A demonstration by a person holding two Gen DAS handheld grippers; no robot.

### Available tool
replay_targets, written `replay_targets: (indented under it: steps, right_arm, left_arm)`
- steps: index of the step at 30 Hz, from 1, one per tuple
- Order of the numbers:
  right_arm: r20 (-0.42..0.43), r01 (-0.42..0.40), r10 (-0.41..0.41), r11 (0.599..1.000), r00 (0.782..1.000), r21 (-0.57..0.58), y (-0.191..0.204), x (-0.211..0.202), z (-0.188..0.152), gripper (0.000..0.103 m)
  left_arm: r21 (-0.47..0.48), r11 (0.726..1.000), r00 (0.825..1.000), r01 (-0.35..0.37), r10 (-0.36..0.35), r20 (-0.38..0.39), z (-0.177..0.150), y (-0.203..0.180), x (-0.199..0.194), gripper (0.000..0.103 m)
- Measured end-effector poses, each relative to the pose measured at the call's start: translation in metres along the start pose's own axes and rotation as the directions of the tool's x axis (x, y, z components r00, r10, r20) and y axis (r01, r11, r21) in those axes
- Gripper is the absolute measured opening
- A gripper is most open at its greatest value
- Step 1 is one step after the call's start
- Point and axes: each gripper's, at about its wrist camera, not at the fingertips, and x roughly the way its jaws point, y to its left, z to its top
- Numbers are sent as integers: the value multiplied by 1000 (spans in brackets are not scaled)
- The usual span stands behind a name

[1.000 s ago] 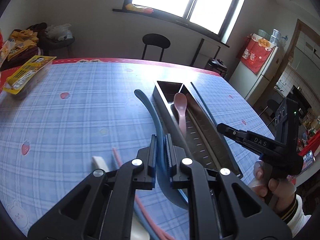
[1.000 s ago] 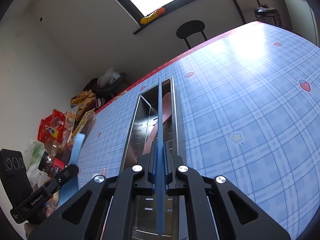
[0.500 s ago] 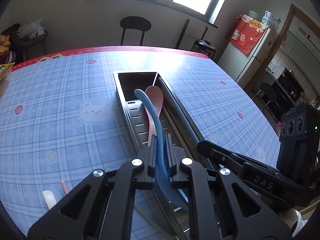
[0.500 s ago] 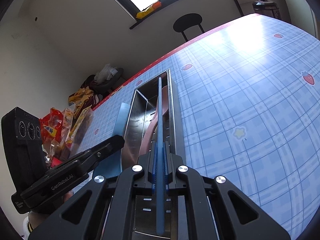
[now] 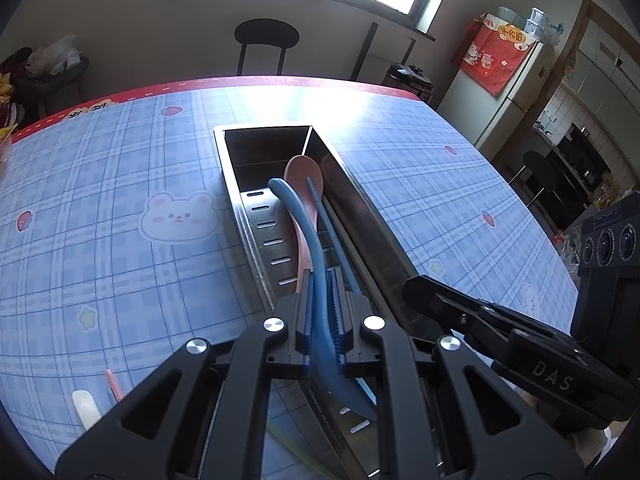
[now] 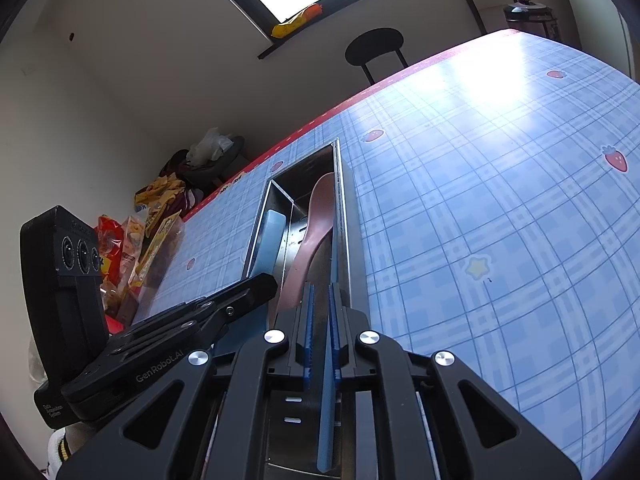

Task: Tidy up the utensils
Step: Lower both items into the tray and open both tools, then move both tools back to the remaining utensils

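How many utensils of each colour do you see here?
Blue: 2 (blue spoon, blue chopstick)
Pink: 2 (pink spoon, pink chopstick)
White: 1 (white piece, only partly in view)
Total: 5

The tray [image 5: 256,216] is brushed metal, shiny, with slotted walls. The pink spoon [image 5: 304,184] and blue spoon [image 5: 316,264] look like matt plastic. The table [image 5: 120,240] wears a smooth, glossy printed cloth. Left tool [image 5: 320,320]: matt black plastic, ridged blue pads.
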Motion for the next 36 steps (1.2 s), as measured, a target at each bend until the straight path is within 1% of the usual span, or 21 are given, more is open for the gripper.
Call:
replay_targets:
  steps: [5, 8, 9, 12, 13, 14, 15, 16, 17, 18, 19, 20, 21, 22, 23, 24, 25, 27, 28, 32, 36]
  right_arm:
    - [28, 13, -13, 1000, 1000, -8, 0, -9, 3, 9]
    - [39, 21, -21, 1000, 999, -6, -1, -13, 4, 17]
    - [40, 22, -21, 1000, 999, -7, 0, -13, 4, 20]
    - [43, 20, -19, 1000, 999, -13, -1, -16, 4, 24]
    - [45, 21, -20, 1000, 999, -16, 0, -17, 4, 26]
    - [47, 21, -20, 1000, 999, -19, 1, -18, 4, 29]
    - [50, 20, -19, 1000, 999, -22, 2, -19, 4, 35]
    - [55, 21, -20, 999, 998, -24, 2, -20, 3, 38]
    - [59, 23, -21, 999, 998, -28, 3, -22, 3, 44]
    - [64, 25, -23, 999, 998, -32, 3, -24, 3, 50]
    - [71, 27, -24, 999, 997, -36, 4, -25, 3, 53]
    - [80, 28, -25, 999, 997, -41, 4, -28, 3, 60]
    - [91, 27, -23, 998, 996, -48, 6, -30, 3, 68]
    - [102, 27, -21, 998, 995, -57, 7, -32, 3, 72]
    - [111, 29, -21, 997, 994, -67, 9, -35, 3, 80]
    - [120, 31, -21, 997, 993, -77, 11, -37, 2, 86]
    - [126, 28, -17, 996, 992, -90, 14, -39, 2, 88]
    - [130, 28, -12, 992, 991, -121, 21, -41, -1, 96]
    - [126, 30, -13, 990, 992, -137, 24, -41, -2, 97]
    - [120, 41, -17, 978, 993, -202, 39, -39, -9, 97]
    - [120, 41, -9, 961, 993, -273, 54, -41, -17, 97]
  left_arm:
    - [16, 1000, 1000, -4, 4, -13, 0, -4, 7, 12]
    - [19, 1000, 1000, -6, 6, -20, 1, -4, 10, 13]
    - [20, 1000, 1000, -8, 8, -17, 1, -5, 10, 15]
    - [18, 1000, 1000, -1, 1, -5, 3, -4, 7, 24]
    - [20, 1000, 1000, -12, 12, 1, 3, -4, 4, 25]
    - [24, 1000, 1000, -20, 20, 8, 4, -3, 0, 26]
    - [24, 999, 1000, -24, 24, 14, 4, -2, -3, 28]
    - [21, 999, 999, -27, 27, 22, 4, 0, -8, 31]
    - [20, 999, 999, -34, 33, 34, 4, 1, -14, 38]
    - [21, 999, 998, -44, 43, 49, 3, 3, -21, 49]
    - [22, 998, 996, -55, 53, 65, 1, 5, -28, 53]
    - [22, 998, 995, -64, 62, 81, 0, 6, -37, 60]
    - [21, 997, 993, -71, 68, 92, -2, 8, -45, 60]
    - [20, 996, 992, -83, 81, 99, -4, 10, -52, 61]
    - [16, 995, 990, -97, 95, 106, -7, 13, -60, 68]
    - [10, 994, 987, -107, 105, 120, -11, 16, -69, 88]
    - [1, 994, 984, -113, 112, 140, -15, 19, -79, 93]
    - [-13, 991, 978, -130, 130, 162, -24, 25, -98, 94]
    - [-19, 989, 975, -144, 145, 166, -28, 28, -106, 94]
    - [-65, 981, 965, -181, 190, 180, -51, 39, -136, 97]
    - [-115, 969, 956, -217, 234, 175, -81, 51, -156, 97]
